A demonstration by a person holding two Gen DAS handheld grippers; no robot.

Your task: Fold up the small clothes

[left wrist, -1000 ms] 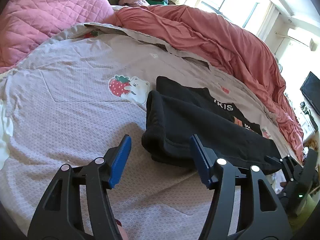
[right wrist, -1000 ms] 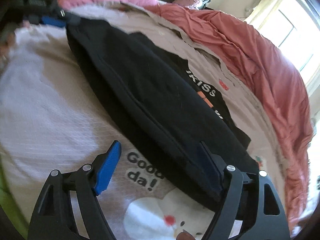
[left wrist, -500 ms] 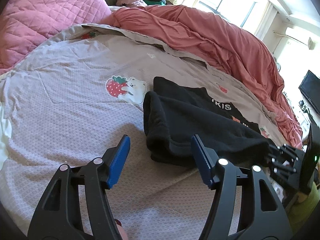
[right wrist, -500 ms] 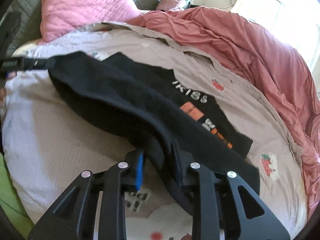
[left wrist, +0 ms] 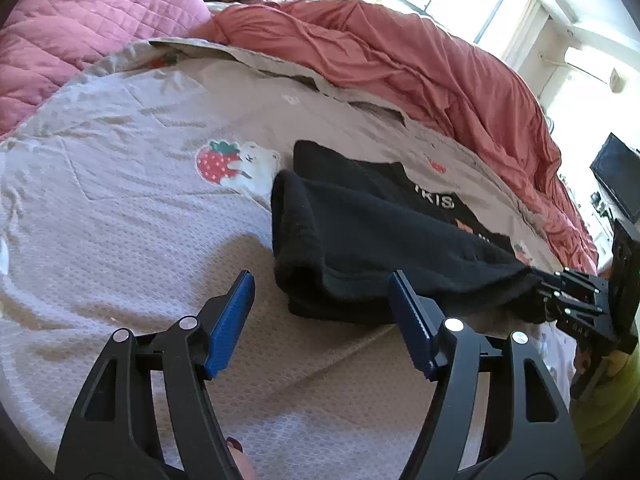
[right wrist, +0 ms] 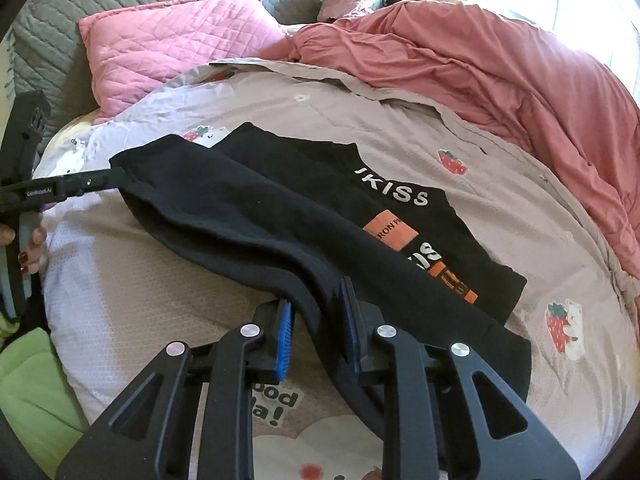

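The right gripper (right wrist: pixel 316 324) was wide open around the edge of the black garment (right wrist: pixel 248 220) 1 second ago; its jaws have just been closing and now the blue pads press on a fold of it. This gripper has also risen and rolled, so the gathered end of the garment is lifted off the bedsheet (right wrist: pixel 140 288) at the lower middle of the right view. The left gripper (left wrist: pixel 320 312) has just been opening a little wider; nothing is between its jaws.
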